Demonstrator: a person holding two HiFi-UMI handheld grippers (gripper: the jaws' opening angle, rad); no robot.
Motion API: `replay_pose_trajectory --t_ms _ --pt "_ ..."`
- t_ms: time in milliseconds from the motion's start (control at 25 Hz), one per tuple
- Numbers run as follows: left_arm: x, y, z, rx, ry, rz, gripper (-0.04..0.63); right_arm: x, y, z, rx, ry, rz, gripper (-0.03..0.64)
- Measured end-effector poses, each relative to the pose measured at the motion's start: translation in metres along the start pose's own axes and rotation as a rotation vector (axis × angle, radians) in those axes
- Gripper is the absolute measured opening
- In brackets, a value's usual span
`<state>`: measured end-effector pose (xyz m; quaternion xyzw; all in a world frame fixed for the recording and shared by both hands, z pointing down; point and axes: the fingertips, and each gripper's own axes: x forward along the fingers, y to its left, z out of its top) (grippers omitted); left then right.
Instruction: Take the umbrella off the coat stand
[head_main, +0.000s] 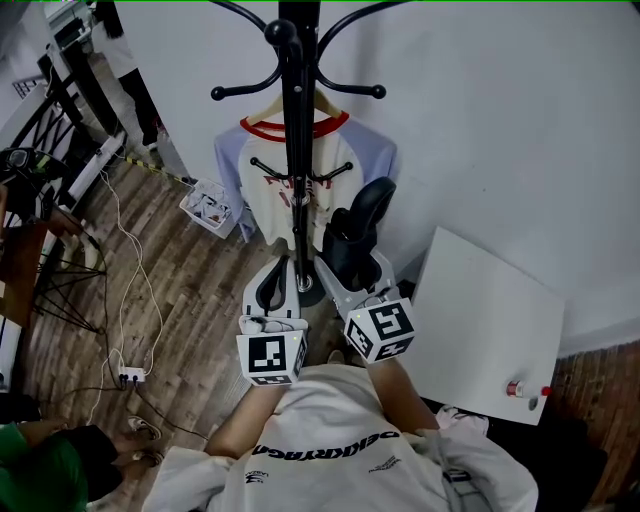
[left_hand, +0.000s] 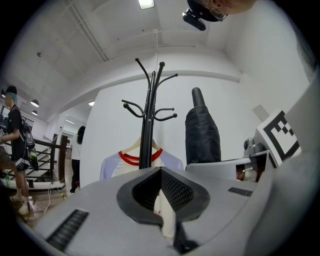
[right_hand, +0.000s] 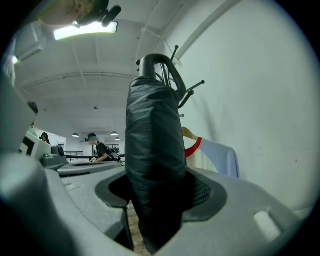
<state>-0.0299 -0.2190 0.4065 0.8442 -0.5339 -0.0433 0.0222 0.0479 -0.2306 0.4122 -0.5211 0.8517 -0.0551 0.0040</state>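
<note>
Right gripper (head_main: 355, 265) was clamped round the furled black umbrella (head_main: 362, 222). The umbrella stood upright just right of the coat stand (head_main: 297, 120) pole, curved handle uppermost, apart from the hooks. Left gripper (head_main: 280, 288) had its tips together, holding nothing. A red-collared shirt (head_main: 335, 150) hung on the stand.

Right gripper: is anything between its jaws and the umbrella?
Nothing, the stretch is bare. The right gripper view shows the right gripper with its jaws pressed straight onto the folded black umbrella, pad against fabric on both sides.
</note>
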Motion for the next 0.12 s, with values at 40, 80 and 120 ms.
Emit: replay_pose_trajectory --t_ms 40,80,120 --pt "0.0001 -0.0002 0.0006 0.0 -0.002 0.0 -0.003 -0.0003 0.0003 0.0 -0.001 0.001 0.0 0.275" --pt "0.0003 -0.0004 0.0013 0.0 -0.003 0.0 -0.003 -0.0006 0.0005 0.0003 -0.002 0.001 -0.001 0.275" --pt "0.0004 -0.0005 0.002 0.001 -0.005 0.0 -0.003 -0.0008 0.0008 0.0006 -0.004 0.001 -0.001 0.275"
